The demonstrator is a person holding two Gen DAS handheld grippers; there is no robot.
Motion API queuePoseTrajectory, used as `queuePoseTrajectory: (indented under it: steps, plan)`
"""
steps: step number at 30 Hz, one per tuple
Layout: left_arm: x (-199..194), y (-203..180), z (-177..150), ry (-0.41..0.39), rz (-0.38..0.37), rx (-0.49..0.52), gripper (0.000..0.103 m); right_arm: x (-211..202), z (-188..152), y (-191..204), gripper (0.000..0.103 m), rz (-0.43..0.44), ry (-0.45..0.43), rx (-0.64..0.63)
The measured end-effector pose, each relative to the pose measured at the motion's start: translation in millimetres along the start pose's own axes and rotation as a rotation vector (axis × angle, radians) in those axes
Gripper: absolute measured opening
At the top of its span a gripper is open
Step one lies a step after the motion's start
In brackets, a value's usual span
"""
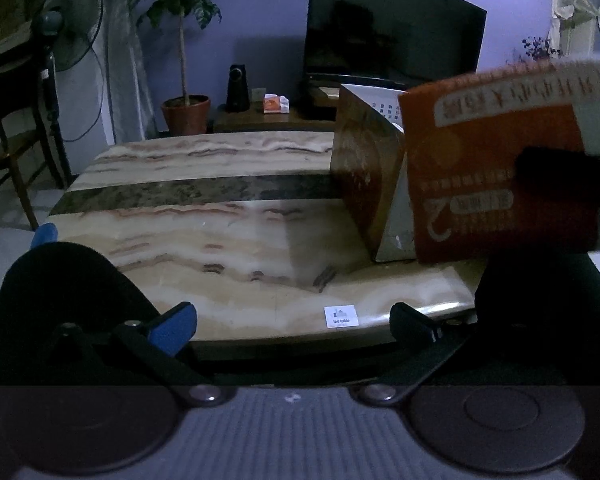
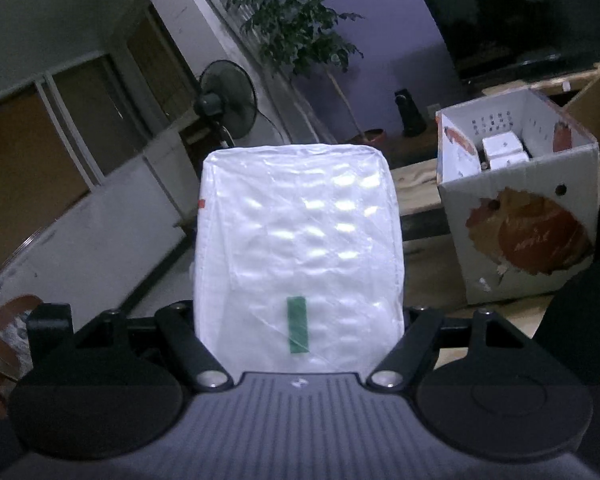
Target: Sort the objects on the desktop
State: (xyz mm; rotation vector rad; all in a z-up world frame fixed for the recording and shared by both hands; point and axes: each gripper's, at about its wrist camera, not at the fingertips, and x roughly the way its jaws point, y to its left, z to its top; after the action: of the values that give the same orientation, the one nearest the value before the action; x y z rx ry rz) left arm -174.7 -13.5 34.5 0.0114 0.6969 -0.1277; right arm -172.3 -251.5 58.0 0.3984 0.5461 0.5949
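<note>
Left wrist view: the left gripper hangs over the near edge of the marble-patterned table with its jaws standing wide and nothing between them; one blue pad shows clearly, the other fingertip is dark. To the right a blurred orange packet with white print sits in mid-air beside the open cardboard box printed with fruit. A dark shape at the packet's right side is probably the other gripper, though the smear makes that a judgement. The risk here is that the packet clips the box wall or its raised flap and slips, since it is near the rim rather than over the opening. The box's inside is hidden from this side, and the packet's lettering cannot be read.

Right wrist view: the right gripper holds a white plastic-wrapped pack with a green strip between widely spread fingers, gripped low near its base. The tall pack fills the middle of the picture and hides both fingertips, so how firmly the pads bite cannot be told. Held so low, the soft wrapper could buckle or slide out, I think. The cardboard box stands to the right on the table, already holding small white boxes; a drop from off to the side would miss it. Whether this pack and the orange packet are one thing seen from two sides is unclear.
</note>
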Motion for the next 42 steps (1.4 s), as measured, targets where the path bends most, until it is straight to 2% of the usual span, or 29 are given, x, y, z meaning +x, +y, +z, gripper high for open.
queuePoseTrajectory:
  steps: [9,17,42]
  plan:
    - [-4,-9,-1,0.022,0.016,0.041,0.102,2,-16,-25,0.077,0.106,-0.009,0.089]
    - [-6,-17,-4,0.032,0.031,0.078,0.102,-1,-20,-35,0.077,0.153,-0.023,0.129]
    - [-2,-16,-5,0.058,0.030,0.068,0.102,6,-23,-38,0.077,0.177,0.006,0.133]
